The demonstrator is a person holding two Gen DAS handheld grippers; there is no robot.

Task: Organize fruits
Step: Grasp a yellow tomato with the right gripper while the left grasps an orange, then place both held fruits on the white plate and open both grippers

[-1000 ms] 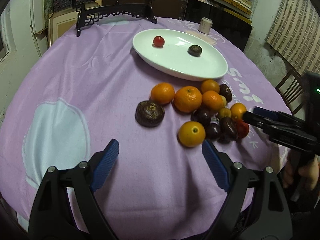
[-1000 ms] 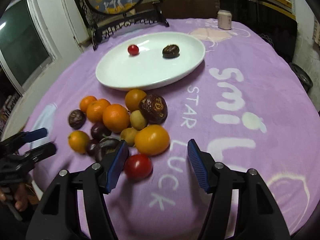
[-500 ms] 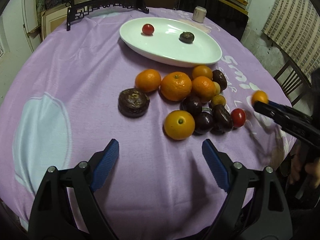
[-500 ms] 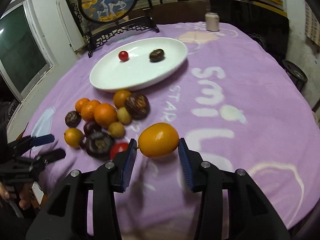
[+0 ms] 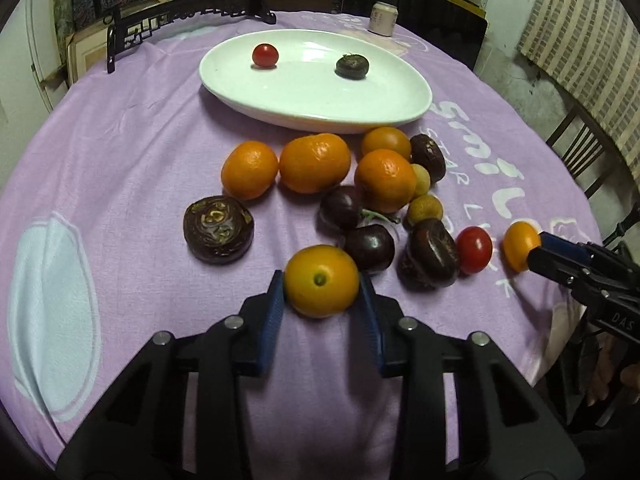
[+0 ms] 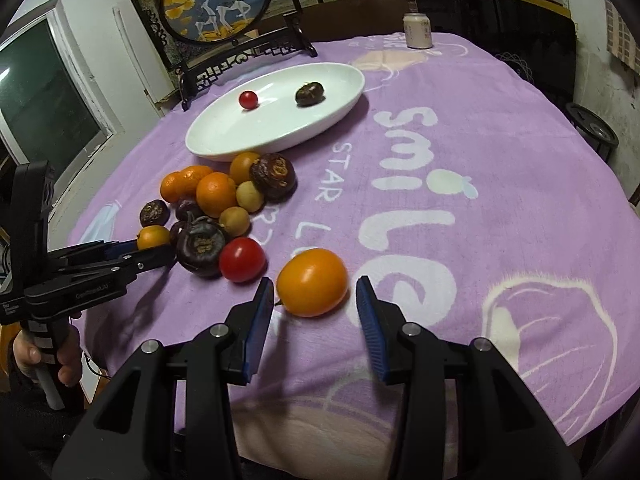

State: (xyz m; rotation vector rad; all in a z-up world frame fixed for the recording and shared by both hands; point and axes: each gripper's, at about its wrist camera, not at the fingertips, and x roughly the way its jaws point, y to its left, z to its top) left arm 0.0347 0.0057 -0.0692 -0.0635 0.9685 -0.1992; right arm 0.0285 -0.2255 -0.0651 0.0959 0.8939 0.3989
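While your left claw [image 5: 321, 294] is clamping an orange fruit [image 5: 321, 280], your right claw [image 6: 315, 308], spread apart, is straddling another orange fruit [image 6: 312, 282]; carrying both to the plate [image 5: 384, 112] looks next.

Both views are dim and warm, lit from overhead indoors. The white plate [image 5: 316, 92] carries soft glare. Fruit casts short, soft shadows on the purple cloth [image 6: 480, 168]. Fisheye bending curves the edges, corners go black, and focus stays fairly sharp.
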